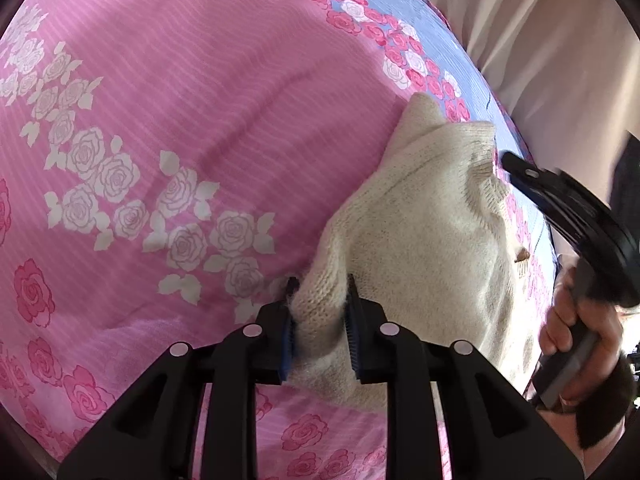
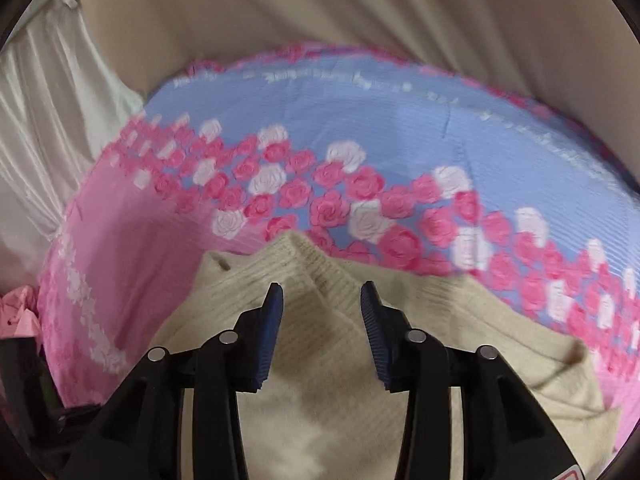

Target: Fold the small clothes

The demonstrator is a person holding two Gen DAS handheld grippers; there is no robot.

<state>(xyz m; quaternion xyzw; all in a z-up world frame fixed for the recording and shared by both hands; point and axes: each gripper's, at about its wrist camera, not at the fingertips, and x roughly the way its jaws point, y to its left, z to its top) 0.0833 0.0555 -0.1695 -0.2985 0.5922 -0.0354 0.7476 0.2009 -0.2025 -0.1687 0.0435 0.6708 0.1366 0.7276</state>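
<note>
A small cream knit sweater point(image 1: 424, 216) lies on a pink and blue rose-print bedspread point(image 1: 168, 100). My left gripper point(image 1: 320, 284) is shut on a bunched edge of the sweater, the knit pinched between its blue pads. My right gripper point(image 2: 322, 290) is open and empty, hovering just above the sweater point(image 2: 320, 360) near its ribbed edge. In the left wrist view the right gripper point(image 1: 516, 164) shows at the far right, held in a hand point(image 1: 568, 332), over the sweater's far side.
The bedspread point(image 2: 360, 128) covers the bed. Beige curtains point(image 2: 320, 12) hang behind the bed's far edge. White fabric point(image 2: 48, 112) and a pink crumpled item point(image 2: 18, 312) sit at the left.
</note>
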